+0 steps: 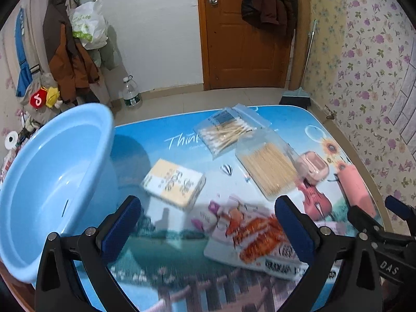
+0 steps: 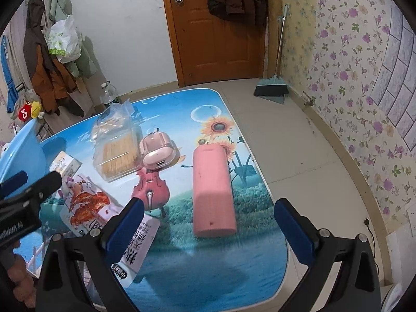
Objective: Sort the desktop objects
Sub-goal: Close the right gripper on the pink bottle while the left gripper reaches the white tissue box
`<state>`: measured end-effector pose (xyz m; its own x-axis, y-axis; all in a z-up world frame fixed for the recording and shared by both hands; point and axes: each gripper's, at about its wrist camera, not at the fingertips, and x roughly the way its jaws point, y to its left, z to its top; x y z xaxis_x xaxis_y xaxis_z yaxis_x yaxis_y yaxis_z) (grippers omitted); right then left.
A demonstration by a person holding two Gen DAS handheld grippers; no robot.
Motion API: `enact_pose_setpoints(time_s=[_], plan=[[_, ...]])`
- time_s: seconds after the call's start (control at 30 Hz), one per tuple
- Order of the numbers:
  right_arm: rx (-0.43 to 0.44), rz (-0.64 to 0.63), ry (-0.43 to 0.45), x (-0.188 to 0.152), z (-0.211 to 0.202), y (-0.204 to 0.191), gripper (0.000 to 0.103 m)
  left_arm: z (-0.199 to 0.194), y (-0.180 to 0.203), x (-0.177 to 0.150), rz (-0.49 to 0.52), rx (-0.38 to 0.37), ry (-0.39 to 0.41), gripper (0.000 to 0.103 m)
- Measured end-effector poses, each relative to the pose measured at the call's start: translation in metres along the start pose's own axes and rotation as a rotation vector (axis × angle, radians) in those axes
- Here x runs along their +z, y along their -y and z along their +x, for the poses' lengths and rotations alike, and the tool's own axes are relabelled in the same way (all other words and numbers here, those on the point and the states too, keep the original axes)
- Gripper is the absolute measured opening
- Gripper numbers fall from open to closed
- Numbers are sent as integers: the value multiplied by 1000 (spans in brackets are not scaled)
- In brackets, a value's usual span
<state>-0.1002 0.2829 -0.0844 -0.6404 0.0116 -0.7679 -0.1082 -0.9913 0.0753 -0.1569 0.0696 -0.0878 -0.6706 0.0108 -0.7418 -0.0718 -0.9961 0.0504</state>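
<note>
A light blue basin (image 1: 52, 182) stands on the left of the picture-printed table (image 1: 182, 273). On the table lie a yellow-white tissue pack (image 1: 173, 184), a bag of cotton swabs (image 1: 223, 132), a clear box of toothpicks (image 1: 267, 171), a small pink case (image 1: 313, 167), a pink cylinder (image 2: 212, 187) and a snack packet (image 1: 260, 236). My left gripper (image 1: 208, 231) hovers open over the snack packet, holding nothing. My right gripper (image 2: 208, 231) is open above the near end of the pink cylinder, also holding nothing.
The table's right edge (image 2: 275, 208) drops to a tiled floor. A broom and dustpan (image 2: 271, 88) lean by the floral wall. A wooden door (image 2: 215, 26), hanging coats (image 1: 67, 52) and a water bottle (image 1: 131, 93) stand beyond the table.
</note>
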Motion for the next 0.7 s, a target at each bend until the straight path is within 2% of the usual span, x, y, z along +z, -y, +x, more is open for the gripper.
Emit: enact_pose_setpoints(time_s=[0.27,0.43,0.7], plan=[[-9,8,-25,1,15,3,101,27,7,11,12,9,-18,103],[-13,14,-31,-1,21,4,101,41,6,17,-26,14,-40,103],[-12,15,-39,-1,29,4,101,55,-7,19,-156,99,-88,103]])
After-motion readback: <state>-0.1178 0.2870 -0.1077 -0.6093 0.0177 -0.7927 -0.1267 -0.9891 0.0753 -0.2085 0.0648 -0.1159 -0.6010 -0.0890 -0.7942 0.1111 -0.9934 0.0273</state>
